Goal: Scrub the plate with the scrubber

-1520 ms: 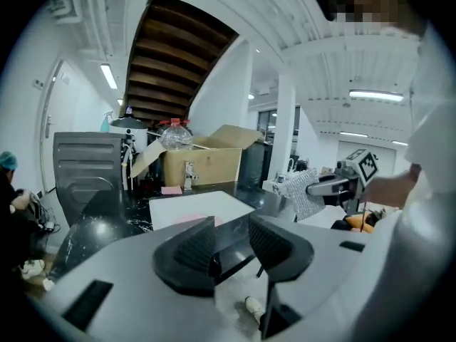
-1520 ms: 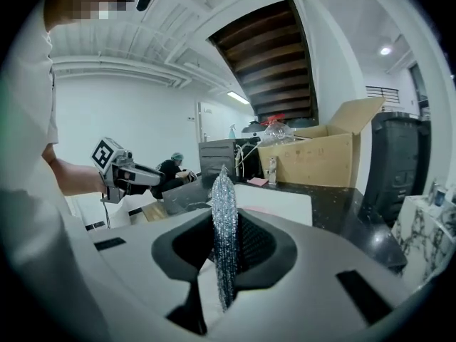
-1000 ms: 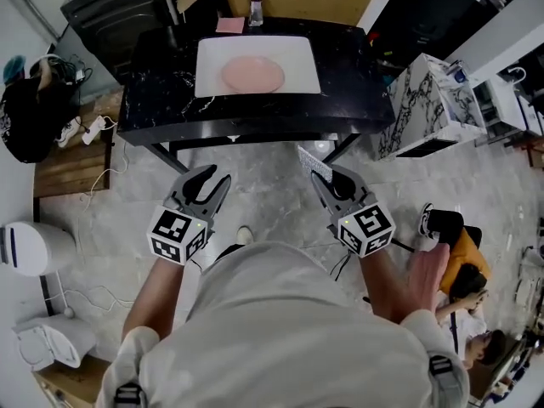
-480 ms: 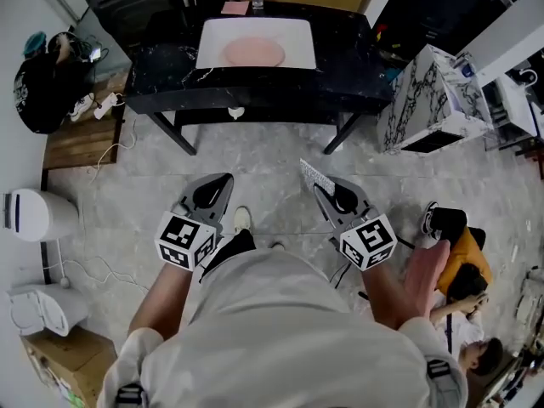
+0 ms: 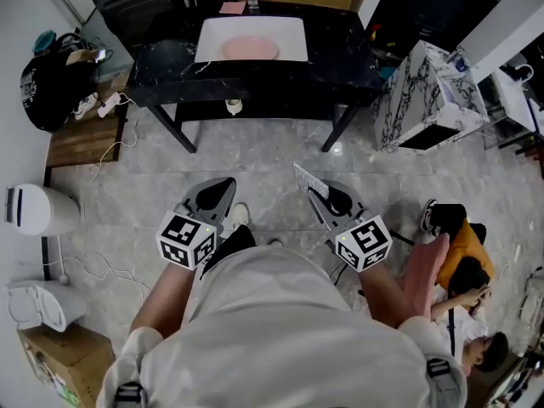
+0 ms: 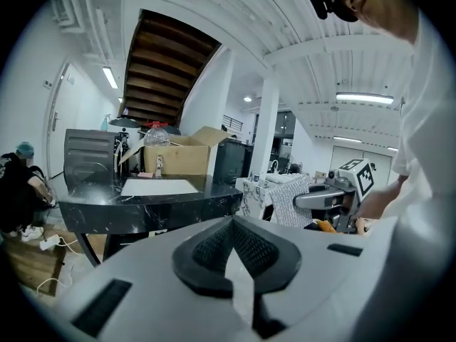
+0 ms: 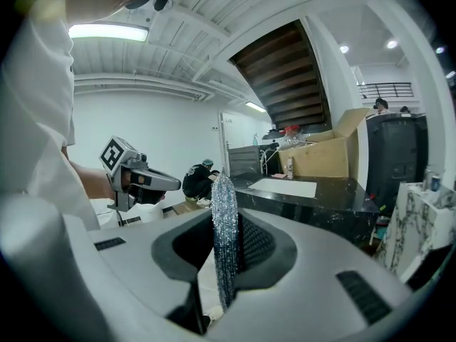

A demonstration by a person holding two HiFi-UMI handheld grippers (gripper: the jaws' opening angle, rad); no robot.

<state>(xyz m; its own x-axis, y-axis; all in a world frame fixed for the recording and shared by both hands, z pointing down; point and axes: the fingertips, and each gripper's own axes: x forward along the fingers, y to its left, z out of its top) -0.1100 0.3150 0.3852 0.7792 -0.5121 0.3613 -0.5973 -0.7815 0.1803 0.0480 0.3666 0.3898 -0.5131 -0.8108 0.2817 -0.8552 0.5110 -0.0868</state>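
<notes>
Head view looks down on the person, who stands on the grey floor well apart from the black marble-patterned table (image 5: 340, 53). On that table sits a white rectangular basin (image 5: 293, 32), and the round pink plate (image 5: 249, 48) lies flat inside it, near its middle.

The right gripper (image 5: 323, 197) is clamped on the thin silver glittery scrubber sheet (image 5: 308, 178). In the right gripper view the 2 jaws pinch its lower part, and the sheet stands on edge with its top free above them. The left gripper (image 5: 223, 185) is empty, with its jaws closed together on nothing.

I judge the scrubber as very light, soft and easy to bend. Its free part will probably fold over when it is pressed on the plate, so a hold low on the sheet, as now, gives a wide rubbing area but little stiffness.

The plate looks rigid and smooth. Whether it is ceramic or plastic I cannot tell. It may slide in the basin under the rubbing, so the rim is the best place for the left gripper to steady it. Scrubbing has not begun; both grippers are far from the plate.
</notes>
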